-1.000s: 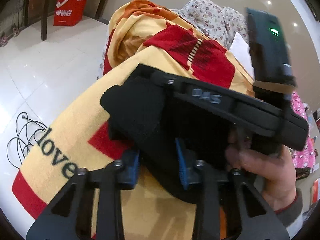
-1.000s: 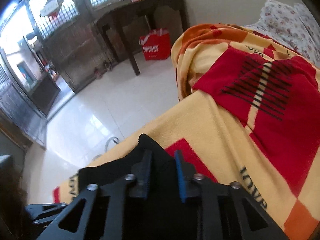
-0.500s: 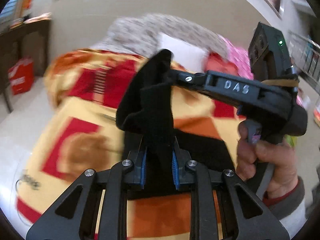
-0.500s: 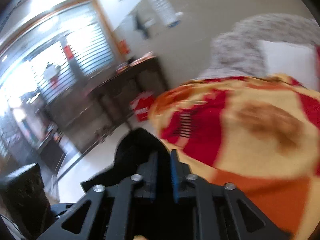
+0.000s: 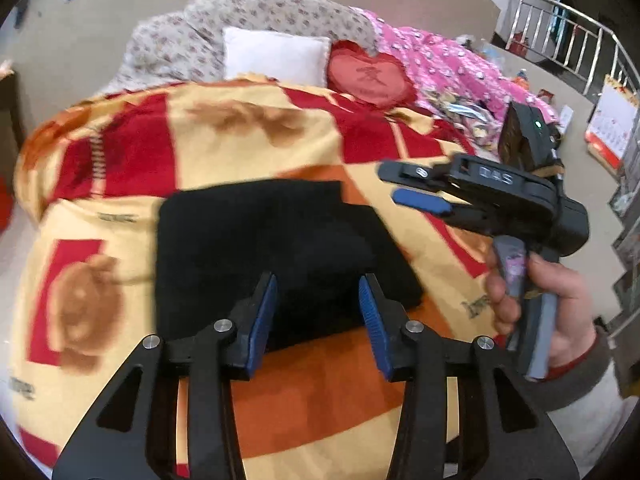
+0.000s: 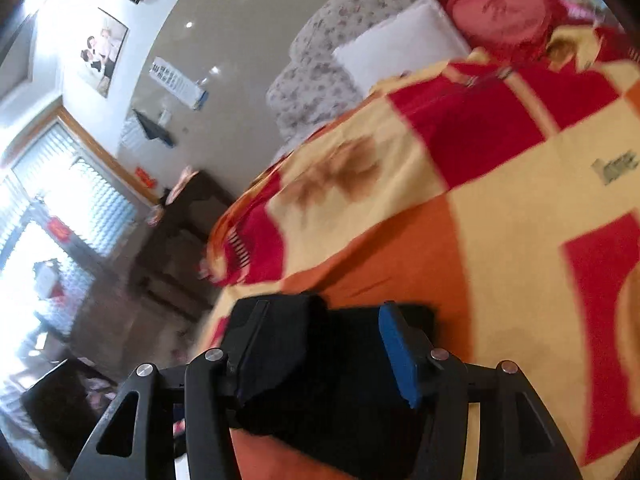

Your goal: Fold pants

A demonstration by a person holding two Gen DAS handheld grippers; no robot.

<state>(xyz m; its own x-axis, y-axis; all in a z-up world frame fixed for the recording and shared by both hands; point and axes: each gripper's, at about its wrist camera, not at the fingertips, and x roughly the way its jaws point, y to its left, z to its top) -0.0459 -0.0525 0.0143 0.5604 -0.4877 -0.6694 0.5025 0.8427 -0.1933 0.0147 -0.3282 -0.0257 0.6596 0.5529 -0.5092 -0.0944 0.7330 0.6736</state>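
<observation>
The black pants (image 5: 272,248) lie folded in a flat rectangle on the yellow, red and orange blanket (image 5: 240,128). My left gripper (image 5: 318,308) is open and empty, just above the pants' near edge. My right gripper (image 5: 404,188) also shows in the left wrist view, open, held above the pants' right side. In the right wrist view my right gripper (image 6: 320,344) is open with the black pants (image 6: 344,380) below it; whether its fingers touch the cloth I cannot tell.
A white pillow (image 5: 276,56), a red heart cushion (image 5: 372,76) and pink bedding (image 5: 448,64) lie at the head of the bed. A floral cover (image 5: 260,16) sits behind them. A dark wooden table (image 6: 188,216) stands beside the bed.
Both grippers carried the pants' edge up and over, then opened and let go. The pants now lie folded flat on the blanket.
</observation>
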